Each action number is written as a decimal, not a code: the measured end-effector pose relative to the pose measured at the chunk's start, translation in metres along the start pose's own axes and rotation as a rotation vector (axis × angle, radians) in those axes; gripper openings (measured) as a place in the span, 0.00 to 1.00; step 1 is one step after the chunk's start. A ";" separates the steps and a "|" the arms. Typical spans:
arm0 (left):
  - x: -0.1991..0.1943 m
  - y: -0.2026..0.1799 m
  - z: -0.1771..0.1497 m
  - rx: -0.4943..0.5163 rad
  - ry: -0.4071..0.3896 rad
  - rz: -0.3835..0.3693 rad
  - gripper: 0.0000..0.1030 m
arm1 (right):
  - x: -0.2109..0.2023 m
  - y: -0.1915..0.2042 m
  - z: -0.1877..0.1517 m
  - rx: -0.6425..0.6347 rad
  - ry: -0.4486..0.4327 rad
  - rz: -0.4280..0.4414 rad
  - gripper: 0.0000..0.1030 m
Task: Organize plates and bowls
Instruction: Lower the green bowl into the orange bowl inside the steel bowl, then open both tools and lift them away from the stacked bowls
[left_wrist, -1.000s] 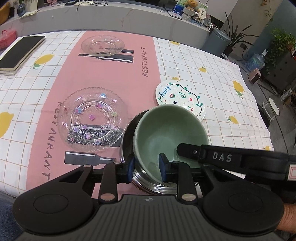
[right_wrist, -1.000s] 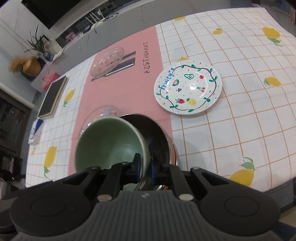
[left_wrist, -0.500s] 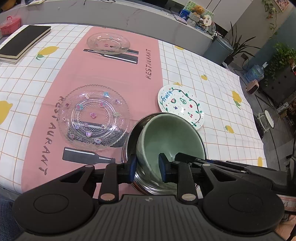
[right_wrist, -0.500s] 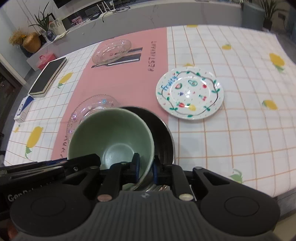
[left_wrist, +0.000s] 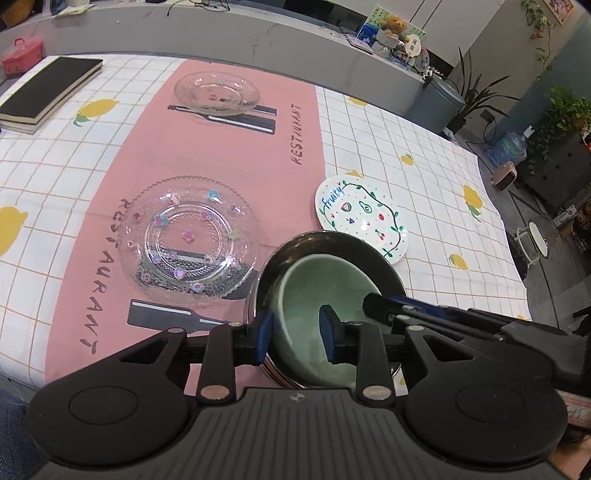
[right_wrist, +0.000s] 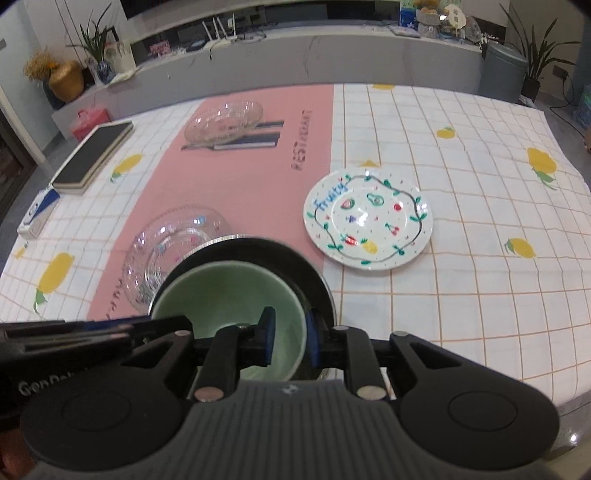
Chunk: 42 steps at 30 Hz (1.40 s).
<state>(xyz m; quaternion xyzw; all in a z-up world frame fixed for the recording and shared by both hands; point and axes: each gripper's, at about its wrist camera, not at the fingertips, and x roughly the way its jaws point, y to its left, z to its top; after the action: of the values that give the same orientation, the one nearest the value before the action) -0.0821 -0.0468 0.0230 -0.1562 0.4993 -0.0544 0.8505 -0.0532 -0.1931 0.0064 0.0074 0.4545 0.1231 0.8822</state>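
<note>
A green bowl (left_wrist: 325, 284) (right_wrist: 229, 295) sits nested inside a steel bowl (left_wrist: 332, 240) (right_wrist: 258, 247) on the pink runner near the table's front edge. My left gripper (left_wrist: 295, 334) straddles the left walls of both bowls. Its jaws are opening, and the inner pad stands off the green wall. My right gripper (right_wrist: 290, 334) straddles the green bowl's right wall, one pad inside it and one in the gap to the steel bowl. Its jaws are opening too, with the pads clear of the wall.
A large patterned glass plate (left_wrist: 188, 240) (right_wrist: 173, 240) lies just left of the bowls. A white "Fruity" plate (left_wrist: 360, 218) (right_wrist: 367, 221) lies behind them to the right. A small glass dish (left_wrist: 216, 92) and a black book (left_wrist: 48, 92) sit farther back.
The green bowl, tilted and raised a second ago, has sunk level into the steel bowl. Both grippers' jaws have widened. The right wrist view has rolled upright.
</note>
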 end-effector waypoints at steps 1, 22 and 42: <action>-0.001 -0.001 0.000 0.007 -0.004 0.003 0.34 | -0.001 0.000 0.001 0.002 -0.002 0.003 0.18; -0.009 -0.001 -0.002 0.034 -0.057 0.028 0.44 | -0.007 -0.002 0.003 0.023 -0.036 0.030 0.29; -0.003 -0.031 0.051 0.231 -0.083 -0.044 0.45 | -0.025 -0.032 0.048 0.125 -0.090 0.098 0.33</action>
<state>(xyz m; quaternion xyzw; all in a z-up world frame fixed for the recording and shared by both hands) -0.0376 -0.0645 0.0585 -0.0703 0.4504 -0.1236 0.8815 -0.0213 -0.2250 0.0506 0.0904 0.4201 0.1372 0.8925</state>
